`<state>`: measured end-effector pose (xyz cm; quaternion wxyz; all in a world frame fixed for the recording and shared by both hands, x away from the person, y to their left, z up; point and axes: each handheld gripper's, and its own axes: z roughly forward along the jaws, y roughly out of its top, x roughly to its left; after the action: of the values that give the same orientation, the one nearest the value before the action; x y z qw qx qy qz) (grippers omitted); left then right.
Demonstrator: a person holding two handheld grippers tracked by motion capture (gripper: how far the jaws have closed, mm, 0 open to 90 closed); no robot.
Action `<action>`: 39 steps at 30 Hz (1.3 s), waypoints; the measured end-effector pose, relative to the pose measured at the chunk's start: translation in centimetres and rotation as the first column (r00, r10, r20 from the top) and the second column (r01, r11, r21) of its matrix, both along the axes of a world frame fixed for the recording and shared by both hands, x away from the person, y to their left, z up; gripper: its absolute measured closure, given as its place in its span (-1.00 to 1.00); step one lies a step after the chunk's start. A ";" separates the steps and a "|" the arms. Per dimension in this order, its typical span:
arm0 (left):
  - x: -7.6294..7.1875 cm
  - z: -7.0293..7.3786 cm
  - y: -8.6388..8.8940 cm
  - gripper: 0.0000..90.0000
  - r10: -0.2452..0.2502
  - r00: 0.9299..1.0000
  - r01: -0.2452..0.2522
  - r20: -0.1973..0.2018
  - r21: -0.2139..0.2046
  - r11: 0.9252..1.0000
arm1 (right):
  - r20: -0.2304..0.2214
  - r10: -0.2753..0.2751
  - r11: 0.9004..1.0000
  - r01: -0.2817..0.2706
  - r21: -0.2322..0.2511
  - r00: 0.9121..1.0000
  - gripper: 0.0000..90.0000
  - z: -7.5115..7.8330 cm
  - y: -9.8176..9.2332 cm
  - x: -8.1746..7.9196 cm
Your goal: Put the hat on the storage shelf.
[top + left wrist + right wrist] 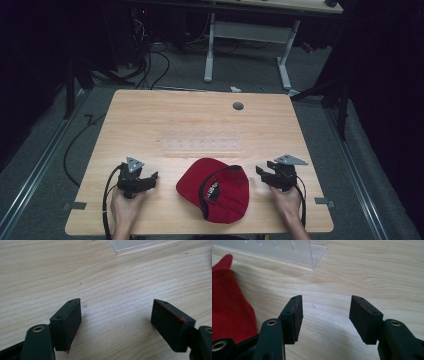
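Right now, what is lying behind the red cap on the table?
Behind the red cap, farther from the person, a clear plastic rack lies on the wooden table, apart from the cap. What the cap covers beneath itself cannot be seen.

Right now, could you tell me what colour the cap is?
Red cap, black inside; clearest in the high view.

Each gripper is black: the left gripper (150, 178) and the right gripper (262, 172) both carry a grey three-cornered plate on top, and a black cable trails back from each beside the person's bare forearm (no sleeve in sight). In the left gripper view the two jaws are thick black blocks with small screw holes along the top edge, red smears on their edges, and brass-ringed holes in the arms behind them. The right gripper's jaws look the same, their pads faintly reddish.
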<state>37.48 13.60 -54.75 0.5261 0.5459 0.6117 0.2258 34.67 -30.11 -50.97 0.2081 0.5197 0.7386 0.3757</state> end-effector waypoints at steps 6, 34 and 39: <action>0.0 0.0 0.0 -0.45 0.000 1.000 0.000 0.000 0.000 1.000 | 0.022 0.022 1.000 -0.023 0.022 1.000 -0.03 0.7 0.0 -0.5; 0.0 -0.1 -0.1 -0.57 -0.014 1.000 0.014 -0.007 0.007 1.000 | 0.077 0.196 0.976 -0.202 0.079 0.978 -0.13 3.0 3.0 -2.1; 0.0 -0.1 -0.1 -0.59 -0.018 1.000 0.018 -0.009 0.009 1.000 | 0.072 0.227 0.969 -0.232 0.080 0.971 -0.15 2.9 4.0 -1.8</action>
<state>37.45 13.48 -54.82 0.5229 0.5546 0.6083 0.2214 32.87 -26.15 -48.08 0.1632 0.4275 0.7697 0.4451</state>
